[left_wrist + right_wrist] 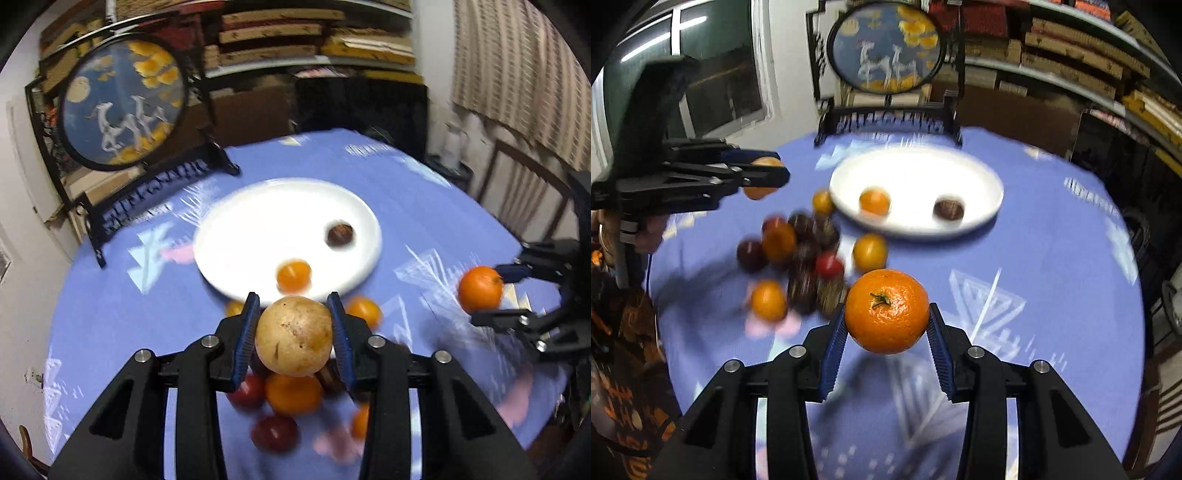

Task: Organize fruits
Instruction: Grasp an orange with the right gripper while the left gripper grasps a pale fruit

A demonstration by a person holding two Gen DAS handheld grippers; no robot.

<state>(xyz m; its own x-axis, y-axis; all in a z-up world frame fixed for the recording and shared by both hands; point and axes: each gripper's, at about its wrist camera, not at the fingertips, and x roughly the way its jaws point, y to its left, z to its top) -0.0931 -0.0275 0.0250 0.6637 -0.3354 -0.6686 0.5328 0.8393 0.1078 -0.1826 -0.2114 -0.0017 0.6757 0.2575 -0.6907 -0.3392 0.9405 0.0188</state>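
My left gripper (293,317) is shut on a round tan fruit (294,336) with brown speckles, held above a heap of loose fruits (291,393). It also shows at the left of the right wrist view, the left gripper (768,173) with the tan fruit (759,192) in it. My right gripper (886,317) is shut on an orange (886,311) with a green stem, lifted off the cloth; the left wrist view has the same orange (479,288) at the right. A white plate (258,221) carries a small orange fruit (293,276) and a dark brown fruit (340,235).
The round table wears a blue patterned cloth (1052,258). Red, dark and orange fruits (805,254) lie heaped left of the plate (982,184). A round picture in a black stand (886,48) sits at the far edge. A patterned sleeve (620,369) is at left, a chair (524,192) at right.
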